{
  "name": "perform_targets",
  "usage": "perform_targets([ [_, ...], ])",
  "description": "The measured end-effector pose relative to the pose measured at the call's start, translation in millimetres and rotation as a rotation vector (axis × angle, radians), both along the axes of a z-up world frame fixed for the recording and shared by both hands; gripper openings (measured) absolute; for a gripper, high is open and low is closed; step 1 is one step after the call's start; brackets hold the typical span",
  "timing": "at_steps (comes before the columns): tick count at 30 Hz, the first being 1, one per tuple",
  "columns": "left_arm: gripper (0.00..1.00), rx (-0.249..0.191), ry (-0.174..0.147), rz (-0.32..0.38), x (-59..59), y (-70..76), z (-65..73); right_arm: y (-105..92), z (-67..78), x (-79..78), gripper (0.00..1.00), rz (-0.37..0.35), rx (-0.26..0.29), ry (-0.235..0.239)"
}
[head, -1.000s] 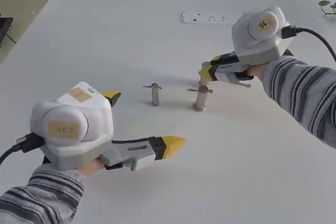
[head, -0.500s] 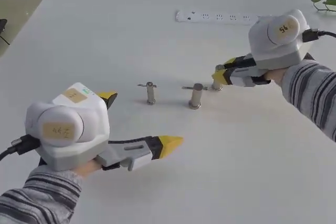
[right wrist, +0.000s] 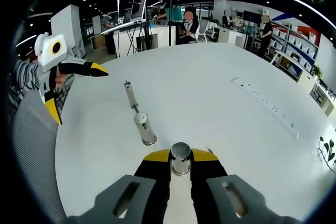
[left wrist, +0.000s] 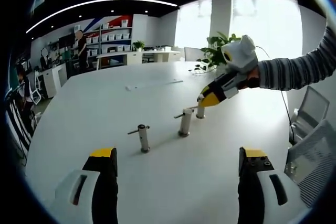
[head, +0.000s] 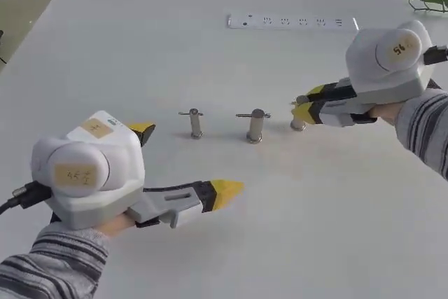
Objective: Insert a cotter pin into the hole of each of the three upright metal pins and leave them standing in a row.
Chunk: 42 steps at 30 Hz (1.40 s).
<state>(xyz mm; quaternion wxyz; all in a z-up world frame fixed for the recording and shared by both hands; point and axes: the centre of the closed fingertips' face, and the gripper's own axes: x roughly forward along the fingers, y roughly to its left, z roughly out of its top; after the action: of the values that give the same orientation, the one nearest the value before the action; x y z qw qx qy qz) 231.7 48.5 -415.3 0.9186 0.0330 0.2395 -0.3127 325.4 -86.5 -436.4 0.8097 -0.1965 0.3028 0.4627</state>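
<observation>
Shifted rightward since a second ago, the right gripper [head: 306,103], jaws clamped on the third pin [right wrist: 180,153], holds it upright on the counter [head: 280,208] in line with the middle pin [head: 255,125], and should part slowly to avoid tipping it, while the left gripper [head: 187,158] hovers, jaws apart.

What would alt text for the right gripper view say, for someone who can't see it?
The right gripper clamps the nearest metal pin upright on a white table. The middle pin and far pin stand in line beyond, and the left gripper, jaws open, hovers at upper left.
</observation>
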Motion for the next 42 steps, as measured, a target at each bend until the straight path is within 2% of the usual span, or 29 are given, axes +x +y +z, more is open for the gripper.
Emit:
perform_targets([
  [5,0.95,-0.001,-0.002,0.000,-0.8,-0.1,1.5,4.1,0.5,-13.2,0.08,0.034,-0.008,-0.008],
  [8,0.95,-0.001,-0.001,-0.001,-1.4,-0.3,2.1,7.4,-1.9,-15.7,0.08,0.049,0.008,0.012],
  [20,0.95,-0.004,-0.003,0.010,-4.2,1.1,5.0,29.9,-4.6,-48.0,0.08,0.116,0.034,0.034],
  [22,0.95,-0.006,0.000,0.012,-4.8,1.2,4.2,31.3,-6.8,-46.5,0.08,0.130,0.045,0.043],
  [25,0.95,-0.005,0.002,0.013,-6.4,1.5,3.8,36.4,-8.1,-52.3,0.08,0.145,0.047,0.046],
  [32,0.95,-0.005,0.003,0.021,-6.5,4.2,3.8,44.8,-8.3,-60.3,0.08,0.186,0.051,0.030],
  [42,0.95,-0.007,0.003,0.020,-7.2,1.7,4.1,45.8,-10.8,-65.7,0.08,0.209,0.055,0.023],
])
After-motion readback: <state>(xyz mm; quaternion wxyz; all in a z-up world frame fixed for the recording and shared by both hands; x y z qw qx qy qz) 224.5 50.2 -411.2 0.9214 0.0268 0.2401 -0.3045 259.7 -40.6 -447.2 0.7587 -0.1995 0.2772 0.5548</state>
